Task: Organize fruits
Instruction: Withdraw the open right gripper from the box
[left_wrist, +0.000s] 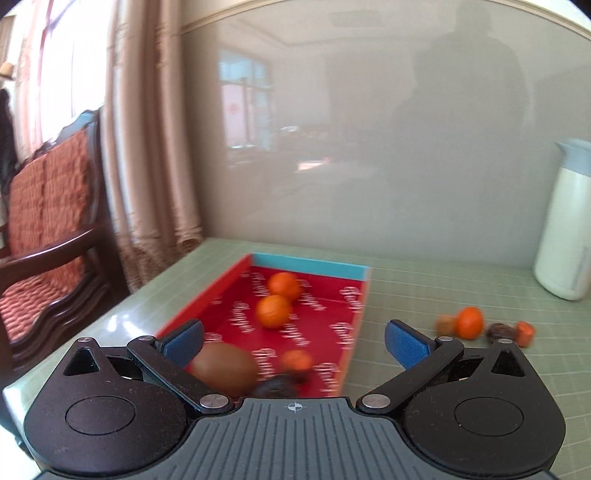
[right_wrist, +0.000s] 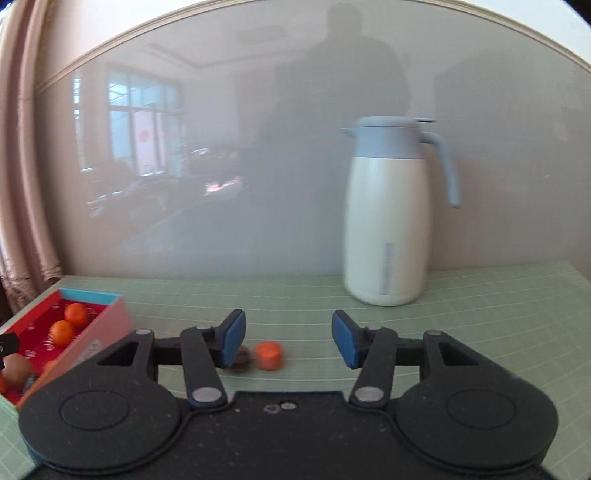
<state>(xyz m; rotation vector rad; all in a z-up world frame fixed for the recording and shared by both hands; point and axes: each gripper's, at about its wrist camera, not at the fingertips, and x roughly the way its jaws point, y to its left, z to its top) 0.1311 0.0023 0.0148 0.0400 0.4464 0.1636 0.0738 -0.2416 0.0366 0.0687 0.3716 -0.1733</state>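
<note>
A red box (left_wrist: 236, 284) with a blue far wall lies on the green mat and holds two tangerines (left_wrist: 273, 310), a brown kiwi (left_wrist: 225, 367), a small orange fruit (left_wrist: 295, 360) and a dark piece. My left gripper (left_wrist: 293, 343) hovers open over the box's near end with nothing between its blue pads. To the right of the box, another tangerine (left_wrist: 469, 323) and several small pieces lie on the mat. My right gripper (right_wrist: 289, 339) stands open and empty above the mat. A small orange piece (right_wrist: 269, 355) and a dark piece (right_wrist: 242, 360) lie beyond its fingers.
A white jug with a pale blue lid (right_wrist: 388, 221) stands at the back by the glossy wall. A wooden chair with red cushions (left_wrist: 48, 240) and a curtain (left_wrist: 147, 147) are off the table's left edge. The red box (right_wrist: 92, 332) sits left of my right gripper.
</note>
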